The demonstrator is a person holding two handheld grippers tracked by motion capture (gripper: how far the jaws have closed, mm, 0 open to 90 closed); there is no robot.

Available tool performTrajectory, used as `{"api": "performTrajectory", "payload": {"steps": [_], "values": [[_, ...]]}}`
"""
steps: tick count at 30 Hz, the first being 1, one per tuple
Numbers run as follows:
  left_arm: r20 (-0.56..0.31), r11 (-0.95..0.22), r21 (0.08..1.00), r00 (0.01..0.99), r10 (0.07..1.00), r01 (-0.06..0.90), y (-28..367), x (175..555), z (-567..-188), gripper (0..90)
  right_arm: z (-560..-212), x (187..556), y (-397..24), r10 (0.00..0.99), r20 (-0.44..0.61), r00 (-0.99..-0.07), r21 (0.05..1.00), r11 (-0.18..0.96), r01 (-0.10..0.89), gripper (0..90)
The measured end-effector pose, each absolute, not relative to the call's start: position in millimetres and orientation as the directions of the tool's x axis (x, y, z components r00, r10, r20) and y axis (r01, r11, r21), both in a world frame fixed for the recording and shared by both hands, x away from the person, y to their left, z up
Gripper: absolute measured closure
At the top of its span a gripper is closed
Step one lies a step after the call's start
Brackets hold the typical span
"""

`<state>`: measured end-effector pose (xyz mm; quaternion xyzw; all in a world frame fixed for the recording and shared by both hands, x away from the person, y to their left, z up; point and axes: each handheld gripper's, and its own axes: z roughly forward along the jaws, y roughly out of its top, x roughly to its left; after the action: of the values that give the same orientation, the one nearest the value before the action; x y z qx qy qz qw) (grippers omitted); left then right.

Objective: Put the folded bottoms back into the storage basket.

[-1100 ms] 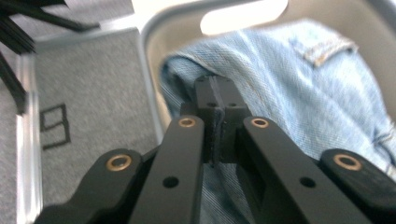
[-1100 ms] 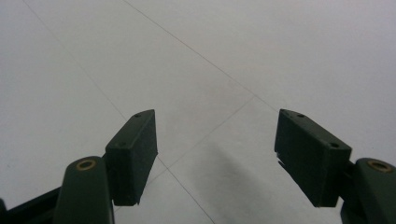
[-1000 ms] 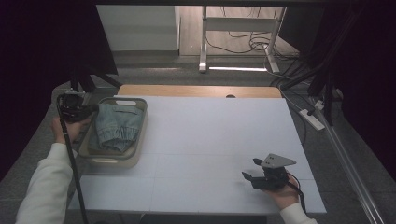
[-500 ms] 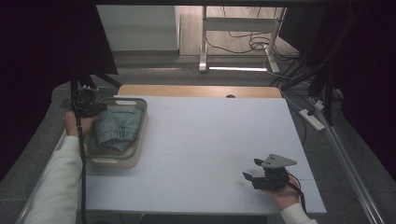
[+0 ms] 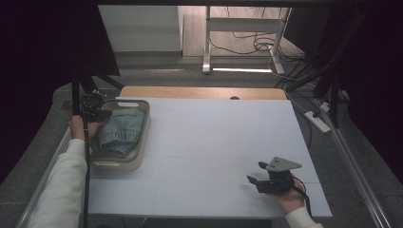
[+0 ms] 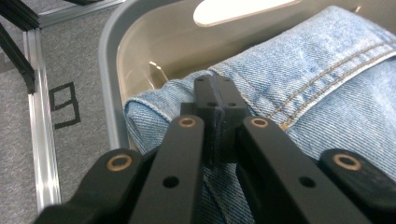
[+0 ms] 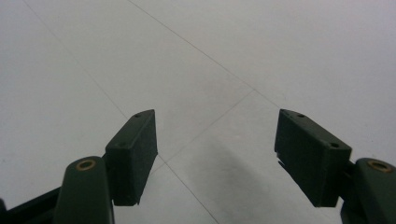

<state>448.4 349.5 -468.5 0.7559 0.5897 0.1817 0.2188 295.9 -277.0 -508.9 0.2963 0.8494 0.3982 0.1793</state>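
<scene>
High view looks forward and down over the whole worktop (image 5: 214,137). Left gripper view sits close over the jeans (image 6: 327,79) in the tub (image 6: 140,51), shared with high view; right gripper view faces bare worktop up close.

Dim, dark-edged room — white table (image 5: 218,137) evenly lit, near claw arms blurred.

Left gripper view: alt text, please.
The left tongs, jaws pressed together, sit over folded blue denim lying in a grey plastic tub; whether cloth is pinched between them is unclear. Grey floor and a metal rail lie beyond the tub.
</scene>
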Motion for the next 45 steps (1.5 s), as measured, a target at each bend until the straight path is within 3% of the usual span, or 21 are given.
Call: {"api": "performTrajectory", "payload": {"steps": [9,27,30,45], "values": [[0.012,-0.212,0.556,0.247,0.969,0.804,351.2,447.4,-469.2,89.2,-508.5,295.9,-277.6,0.647,-0.070,-0.760,0.784,0.506,0.359,29.7],[-0.055,-0.175,0.731,0.313,0.948,0.660,358.3,402.8,-432.3,89.1,-509.9,298.8,-282.8,0.656,-0.048,-0.753,0.797,0.480,0.367,29.7],[-0.085,-0.158,0.750,0.330,0.940,0.642,355.3,395.3,-432.4,89.1,-510.4,300.4,-282.4,0.653,-0.045,-0.756,0.798,0.479,0.366,29.7],[-0.072,-0.213,0.802,0.444,0.893,0.558,315.5,358.5,-432.9,89.1,-507.9,301.0,-280.0,0.637,-0.051,-0.770,0.799,0.488,0.351,29.7]]}}
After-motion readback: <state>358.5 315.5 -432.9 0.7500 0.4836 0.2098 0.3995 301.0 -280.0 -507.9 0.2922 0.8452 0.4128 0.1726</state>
